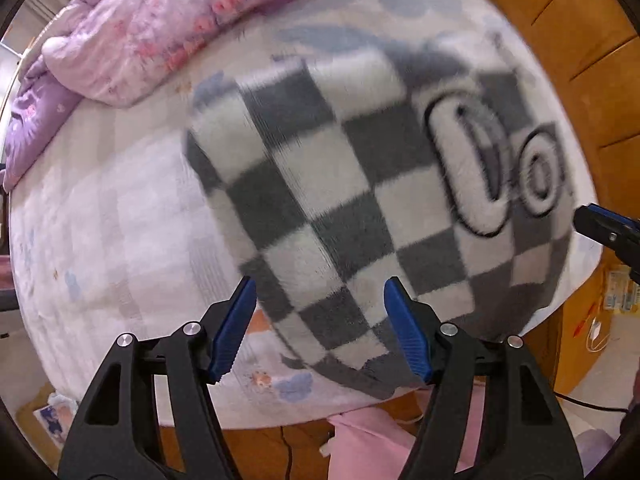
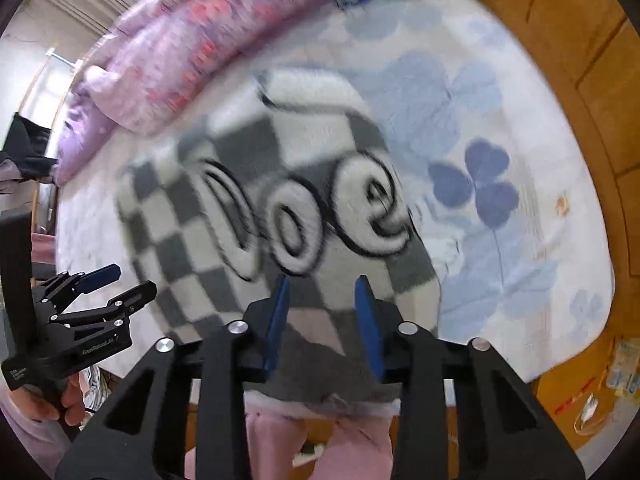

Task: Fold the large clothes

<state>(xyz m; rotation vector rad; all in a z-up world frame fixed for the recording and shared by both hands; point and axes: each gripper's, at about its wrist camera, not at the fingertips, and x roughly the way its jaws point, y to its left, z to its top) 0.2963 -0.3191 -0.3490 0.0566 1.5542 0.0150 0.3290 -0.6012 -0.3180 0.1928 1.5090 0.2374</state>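
Our left hand-held gripper [image 1: 320, 292] hangs above the near edge of the bed with its blue pads [image 1: 234, 328] spread wide, and nothing is pinched between them; the checkered fleece [image 1: 320, 184] only shows through the gap, lying below. Our right hand-held gripper [image 2: 322, 292] has its pads [image 2: 368, 328] drawn closer together but still apart, and the grey hem of the garment sits under them; we cannot tell whether any cloth is caught, and the visible gap suggests none is. From the left view the right tool's tip pokes in at 3 o'clock; from the right view the left tool shows at 8 o'clock with a hand around its grip. The fleece is a thick, plush piece in grey and white squares with large outlined lettering [image 2: 320, 216], lying folded into a rounded bundle on the bed sheet [image 1: 120, 220], its near hem at the mattress edge at 6 o'clock. We judge it soft and floppy, bulky rather than heavy, with a fuzzy pile that should grip well on the ribbed pads and not slip. It will sag and drape when lifted, so one grip leaves the other side trailing. We would take it at the two near corners of the hem, one tool each, biting through all the layers. A lilac quilt [image 1: 132, 36] lies heaped at 11 o'clock, well apart, and the wooden floor [image 1: 580, 40] curves round from 1 to 3 o'clock.
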